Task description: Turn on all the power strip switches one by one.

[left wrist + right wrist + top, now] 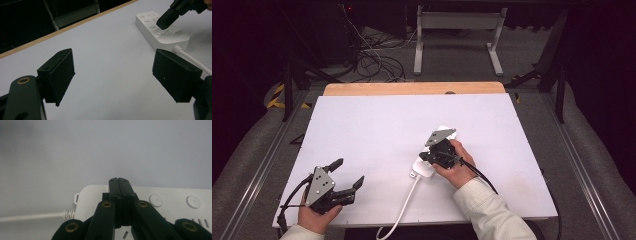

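A white power strip (423, 168) lies on the white table top (377, 125), right of centre. Its white cable (404, 207) runs off the near edge. My right gripper (426, 157) is shut with nothing between its jaws. Its tip points down at the strip's top face near the cable end; I cannot tell whether it touches. In the right gripper view the closed jaws (119, 182) cover the strip (175, 206) beside round buttons (155, 200). My left gripper (348, 172) is open and empty at the near left. In the left gripper view it (115, 75) faces the strip (172, 37).
A wooden edge (412, 88) borders the table's far side. Beyond it are a grey frame (457, 30) and loose cables (372, 55) on the floor. Metal rails run along both sides of the table.
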Motion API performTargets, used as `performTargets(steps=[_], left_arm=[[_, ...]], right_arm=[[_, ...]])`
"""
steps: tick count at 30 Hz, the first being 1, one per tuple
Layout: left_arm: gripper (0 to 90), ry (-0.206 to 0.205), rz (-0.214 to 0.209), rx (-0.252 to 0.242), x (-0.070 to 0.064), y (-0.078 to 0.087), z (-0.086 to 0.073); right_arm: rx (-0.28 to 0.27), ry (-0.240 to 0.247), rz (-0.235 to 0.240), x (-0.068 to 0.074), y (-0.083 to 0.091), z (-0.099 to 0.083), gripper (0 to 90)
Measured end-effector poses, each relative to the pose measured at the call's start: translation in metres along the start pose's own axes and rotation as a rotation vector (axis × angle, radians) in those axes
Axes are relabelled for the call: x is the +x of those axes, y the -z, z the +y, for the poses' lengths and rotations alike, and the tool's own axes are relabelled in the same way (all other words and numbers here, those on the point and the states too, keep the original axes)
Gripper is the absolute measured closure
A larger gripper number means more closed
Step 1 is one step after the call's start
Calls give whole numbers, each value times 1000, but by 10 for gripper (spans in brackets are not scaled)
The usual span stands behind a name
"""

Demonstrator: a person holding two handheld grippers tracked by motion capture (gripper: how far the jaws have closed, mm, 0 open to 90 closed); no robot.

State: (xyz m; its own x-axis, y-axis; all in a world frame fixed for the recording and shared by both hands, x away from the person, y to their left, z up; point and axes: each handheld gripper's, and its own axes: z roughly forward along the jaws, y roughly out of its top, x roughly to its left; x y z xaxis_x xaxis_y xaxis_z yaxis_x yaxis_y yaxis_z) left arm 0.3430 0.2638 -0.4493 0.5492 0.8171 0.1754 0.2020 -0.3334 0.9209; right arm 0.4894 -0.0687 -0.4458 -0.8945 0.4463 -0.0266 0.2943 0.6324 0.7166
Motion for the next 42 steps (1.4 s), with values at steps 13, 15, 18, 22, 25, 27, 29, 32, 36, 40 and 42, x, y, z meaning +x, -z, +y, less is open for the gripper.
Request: performTargets(steps=[13,15,18,22,25,27,29,32,36,40,42], left_arm=[[182,3,-2,2,0,0,0],[181,4,-2,2,0,0,0],[181,4,-1,1,0,0,0],[182,4,-1,1,0,0,0],[182,5,-1,1,0,0,0],[181,5,-1,0,0,0,0],[181,4,-2,0,0,0,0],[181,5,-1,0,0,0,0],[181,-2,1,1,0,0,0],[181,5,-2,1,0,0,0],[181,5,-2,0,0,0,0]], right_arm=[[20,-3,-9,-1,-8,-2,900],[19,-3,-10,-1,-8,-3,900],[13,2,-12,0,-9,-4,900],[16,4,-14,0,-9,-4,900],[13,-7,-4,-2,-10,-5,900],[14,-8,-9,-1,-10,-5,900],[16,-4,-13,0,-10,-5,900],[15,2,-26,1,-11,-5,900],[12,-4,-21,1,-11,-5,900],[14,-1,-29,2,-12,-6,900],[15,-7,-30,2,-12,-5,900]])
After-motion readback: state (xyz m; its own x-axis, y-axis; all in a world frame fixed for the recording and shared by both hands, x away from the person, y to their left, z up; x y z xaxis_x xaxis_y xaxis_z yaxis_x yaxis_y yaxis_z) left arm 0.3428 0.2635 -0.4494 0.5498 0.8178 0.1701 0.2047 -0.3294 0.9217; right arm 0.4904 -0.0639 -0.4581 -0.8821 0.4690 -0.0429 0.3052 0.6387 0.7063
